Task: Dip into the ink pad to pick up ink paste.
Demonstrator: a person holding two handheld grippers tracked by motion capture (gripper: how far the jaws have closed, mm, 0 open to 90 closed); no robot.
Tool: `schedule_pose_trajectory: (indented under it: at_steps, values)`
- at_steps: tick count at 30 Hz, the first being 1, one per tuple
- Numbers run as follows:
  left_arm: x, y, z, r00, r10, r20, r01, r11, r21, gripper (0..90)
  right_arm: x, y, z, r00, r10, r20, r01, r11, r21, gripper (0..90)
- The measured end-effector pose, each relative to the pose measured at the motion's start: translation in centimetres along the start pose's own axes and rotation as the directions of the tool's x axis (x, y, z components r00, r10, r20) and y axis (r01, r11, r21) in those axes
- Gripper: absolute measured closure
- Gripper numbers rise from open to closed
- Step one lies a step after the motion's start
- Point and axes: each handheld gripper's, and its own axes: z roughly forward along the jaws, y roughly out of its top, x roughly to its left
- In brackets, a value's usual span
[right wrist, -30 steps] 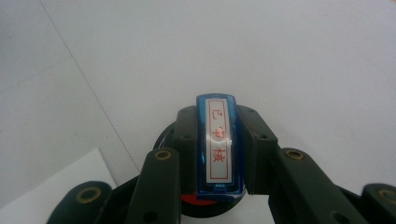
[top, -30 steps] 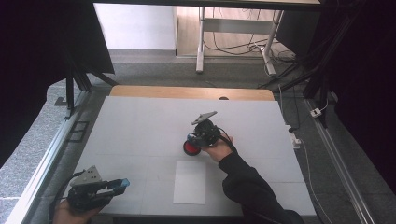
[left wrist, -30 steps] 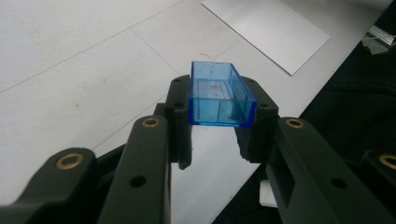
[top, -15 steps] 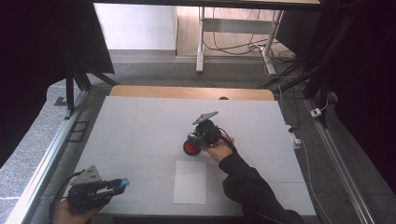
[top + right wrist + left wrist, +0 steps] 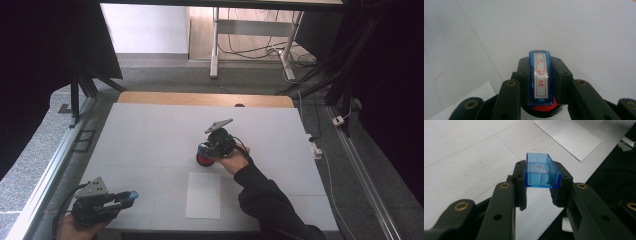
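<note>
My left gripper [image 5: 540, 182] is shut on a clear blue open-topped plastic cap [image 5: 541, 171]; it hovers low over the table's near left corner [image 5: 127, 196]. At mid-table my right gripper [image 5: 207, 150] is shut on a narrow blue stamp [image 5: 541, 77] whose white label bears red characters. The stamp points down at a round red ink pad [image 5: 541, 108] in a black case, which the high view shows on the table [image 5: 203, 160]. Whether the stamp touches the pad I cannot tell. A white sheet of paper [image 5: 203, 195] lies flat just in front of the pad.
The white table [image 5: 150, 130] has a wooden strip along its far edge [image 5: 200, 99]. A metal rail [image 5: 45, 175] runs along the left side, and cables lie by the right edge [image 5: 317, 150]. A dark sleeve [image 5: 270, 205] reaches in from the bottom right.
</note>
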Motion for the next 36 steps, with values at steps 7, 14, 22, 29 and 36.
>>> schedule_pose_trajectory:
  at_steps: [7, 14, 22, 29, 36]
  values:
    - [0.0, 0.0, 0.0, 1.0000, 0.002, -0.001, -0.002, 1.0000, 0.000, 68.8, 0.1, -0.1, 0.4, 1.0000, 0.000, -0.009, 0.000, 1.000, 0.015, 71.3]
    - [0.0, 0.0, 0.0, 1.0000, 0.003, -0.001, -0.003, 1.0000, 0.001, 68.8, 0.1, -0.3, 0.7, 0.9999, -0.002, -0.010, 0.002, 1.000, 0.028, 71.3]
    - [-0.1, 0.0, 0.1, 1.0000, 0.004, 0.001, -0.004, 1.0000, 0.006, 68.8, 0.9, -0.1, 0.7, 0.9992, -0.032, 0.026, 0.031, 0.999, 0.041, 71.4]
    - [-0.1, 0.0, 0.1, 1.0000, 0.003, 0.001, -0.003, 1.0000, 0.007, 68.8, 0.4, -0.3, 0.8, 1.0000, 0.000, 0.007, 0.000, 0.999, 0.034, 71.5]
    - [-0.1, 0.0, 0.1, 1.0000, 0.004, 0.001, -0.004, 1.0000, 0.007, 68.8, -0.6, -0.7, 0.7, 0.9967, 0.067, -0.046, -0.067, 0.998, 0.008, 71.5]
